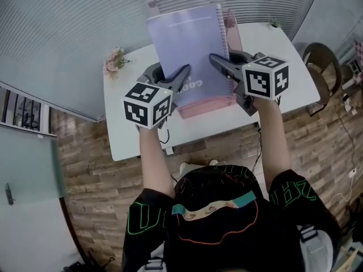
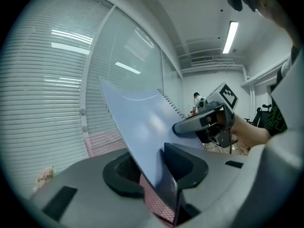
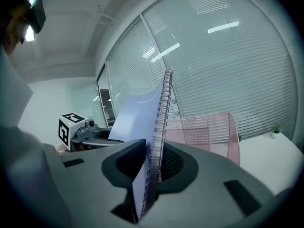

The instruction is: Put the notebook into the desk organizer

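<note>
The pink mesh desk organizer [image 1: 205, 106] stood near the middle of the white worktop [image 1: 130, 135], and the lavender spiral notebook [image 1: 187, 50] was in it. The notebook's lower edge was down behind the organizer's front wall. Most of its cover rose above the rim and leaned away from the person. The wire binding ran up its right side, beside the organizer's taller pink end wall.

The left claw [image 1: 170, 73] straddled the notebook's left edge just above the rim. Its jaws were parted a little, with the cover lying against one pad and a slim gap at the other. The right claw [image 1: 224, 58] sat around the spiral binding. Its jaws were also narrowly apart, loose about the coils rather than clamped.

A small bunch of flowers [image 1: 115, 61] lay at the worktop's far left corner, well apart from the organizer. A tiny plant [image 1: 275, 22] stood at the far right corner. Bare surface was free on both sides of the organizer and toward the near edge. A chair [image 1: 320, 61] stood off the right end.
</note>
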Available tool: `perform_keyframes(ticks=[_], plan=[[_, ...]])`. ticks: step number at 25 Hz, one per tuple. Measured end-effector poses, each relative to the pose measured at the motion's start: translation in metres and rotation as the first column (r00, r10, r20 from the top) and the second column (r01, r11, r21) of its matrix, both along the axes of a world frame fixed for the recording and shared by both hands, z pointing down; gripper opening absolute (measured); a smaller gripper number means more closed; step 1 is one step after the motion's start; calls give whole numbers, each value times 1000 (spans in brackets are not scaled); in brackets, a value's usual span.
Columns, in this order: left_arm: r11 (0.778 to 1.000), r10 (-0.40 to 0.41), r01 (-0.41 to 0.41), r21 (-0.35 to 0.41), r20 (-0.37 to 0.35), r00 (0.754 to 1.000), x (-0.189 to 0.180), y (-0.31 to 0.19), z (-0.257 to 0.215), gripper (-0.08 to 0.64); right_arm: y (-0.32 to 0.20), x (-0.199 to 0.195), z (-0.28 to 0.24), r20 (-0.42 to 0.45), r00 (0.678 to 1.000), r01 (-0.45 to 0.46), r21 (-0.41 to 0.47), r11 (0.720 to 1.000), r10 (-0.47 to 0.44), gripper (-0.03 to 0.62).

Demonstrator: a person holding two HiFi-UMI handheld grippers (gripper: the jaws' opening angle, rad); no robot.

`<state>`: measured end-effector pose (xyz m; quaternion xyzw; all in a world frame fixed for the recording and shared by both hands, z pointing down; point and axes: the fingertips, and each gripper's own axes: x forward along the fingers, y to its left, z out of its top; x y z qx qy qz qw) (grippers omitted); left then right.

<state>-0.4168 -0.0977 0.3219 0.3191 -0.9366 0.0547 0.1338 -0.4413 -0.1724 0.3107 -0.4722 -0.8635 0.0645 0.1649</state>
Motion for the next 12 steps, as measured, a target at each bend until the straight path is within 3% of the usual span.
perform_keyframes(ticks=[5, 9, 12], plan=[[1000, -19, 20, 12, -99, 995, -7, 4, 7, 138, 3, -10, 9, -70, 994, -82, 44, 996, 85, 91], [999, -28, 32, 24, -138, 990, -11, 8, 11, 157, 2, -15, 11, -91, 988, -121, 44, 992, 124, 105], [996, -86, 85, -16, -153, 984, -13, 23, 17, 345, -1, -18, 9, -124, 980, -155, 22, 988, 157, 104]])
